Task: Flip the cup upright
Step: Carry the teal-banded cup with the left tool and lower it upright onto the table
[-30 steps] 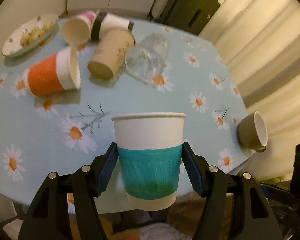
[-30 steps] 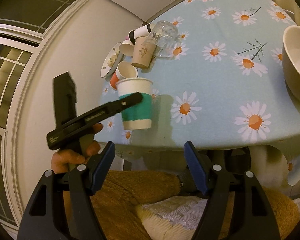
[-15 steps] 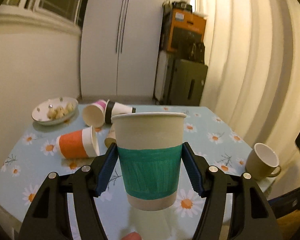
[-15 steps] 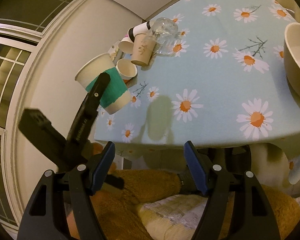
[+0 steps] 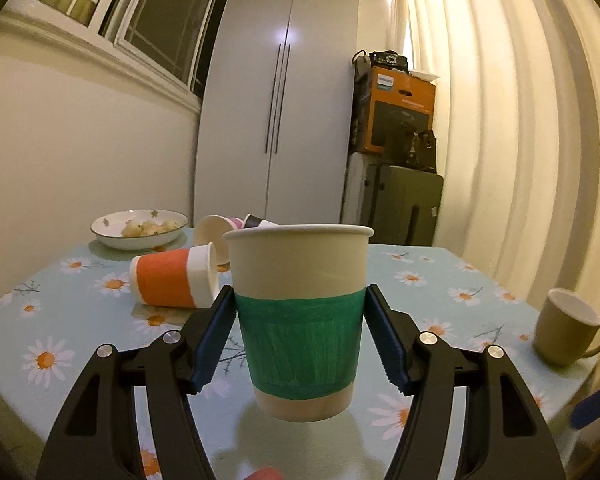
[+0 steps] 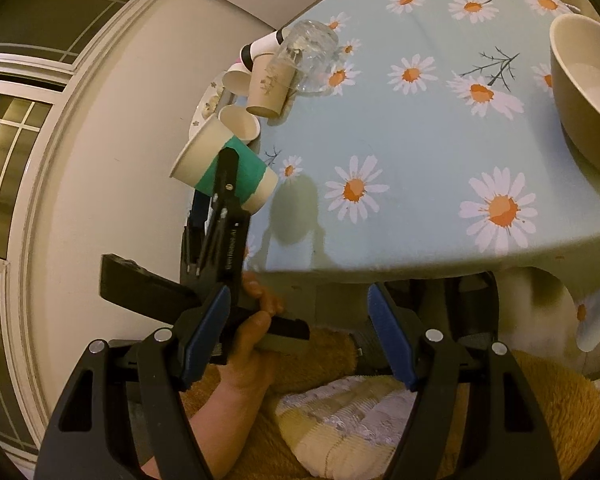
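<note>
Between left hand-held gripper [image 5: 300,344] pads: seemingly empty green-banded cup [image 5: 300,320]

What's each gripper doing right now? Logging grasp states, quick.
Left gripper: closed on the green-banded cup, mouth up.
Right gripper: open, holding nothing.

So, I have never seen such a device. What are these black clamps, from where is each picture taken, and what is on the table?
No robot here: a person holds a two-finger gripper in each hand, each carrying a fisheye camera looking along its fingers. In the left camera's picture, the left gripper grips a green-banded paper cup, mouth up, above the daisy tablecloth. The right camera looks from the side; the right gripper is open and empty. On the table lie an orange-banded cup and other cups on their sides, a tipped glass, a bowl of food, and an upright mug.
</note>
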Available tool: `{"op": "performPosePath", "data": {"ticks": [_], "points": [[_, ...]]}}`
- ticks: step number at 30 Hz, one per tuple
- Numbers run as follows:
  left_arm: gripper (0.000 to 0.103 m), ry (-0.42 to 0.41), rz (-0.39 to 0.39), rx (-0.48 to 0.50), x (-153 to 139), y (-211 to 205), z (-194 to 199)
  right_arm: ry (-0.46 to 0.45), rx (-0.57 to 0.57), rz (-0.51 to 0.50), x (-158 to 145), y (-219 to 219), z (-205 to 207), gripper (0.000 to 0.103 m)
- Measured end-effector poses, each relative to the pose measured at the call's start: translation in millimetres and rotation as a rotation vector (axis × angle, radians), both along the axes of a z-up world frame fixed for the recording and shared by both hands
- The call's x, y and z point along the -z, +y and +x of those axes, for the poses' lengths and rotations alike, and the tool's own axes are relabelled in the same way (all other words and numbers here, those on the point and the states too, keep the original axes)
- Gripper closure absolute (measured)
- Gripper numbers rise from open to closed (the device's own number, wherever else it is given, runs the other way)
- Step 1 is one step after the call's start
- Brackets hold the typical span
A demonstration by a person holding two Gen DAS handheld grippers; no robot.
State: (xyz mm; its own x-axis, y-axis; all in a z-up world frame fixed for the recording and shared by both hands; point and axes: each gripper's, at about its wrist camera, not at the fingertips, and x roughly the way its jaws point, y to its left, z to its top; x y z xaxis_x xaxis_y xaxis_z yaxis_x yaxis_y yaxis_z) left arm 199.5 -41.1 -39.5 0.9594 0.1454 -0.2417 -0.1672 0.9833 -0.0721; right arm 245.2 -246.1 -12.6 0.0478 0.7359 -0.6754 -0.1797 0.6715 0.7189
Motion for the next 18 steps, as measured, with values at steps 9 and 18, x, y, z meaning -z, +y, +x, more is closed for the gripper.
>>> {"op": "performPosePath", "data": {"ticks": [9, 18], "points": [[0.039, -0.002, 0.074, -0.056, 32.2, -7.6, -4.7, 0.009, 0.022, -0.012, 2.6, -2.0, -2.9, 0.032], [0.039, -0.007, 0.096, -0.05, 34.0, -13.5, -10.7, 0.0, 0.01, -0.026, -7.6, 4.9, -13.1, 0.032]]}}
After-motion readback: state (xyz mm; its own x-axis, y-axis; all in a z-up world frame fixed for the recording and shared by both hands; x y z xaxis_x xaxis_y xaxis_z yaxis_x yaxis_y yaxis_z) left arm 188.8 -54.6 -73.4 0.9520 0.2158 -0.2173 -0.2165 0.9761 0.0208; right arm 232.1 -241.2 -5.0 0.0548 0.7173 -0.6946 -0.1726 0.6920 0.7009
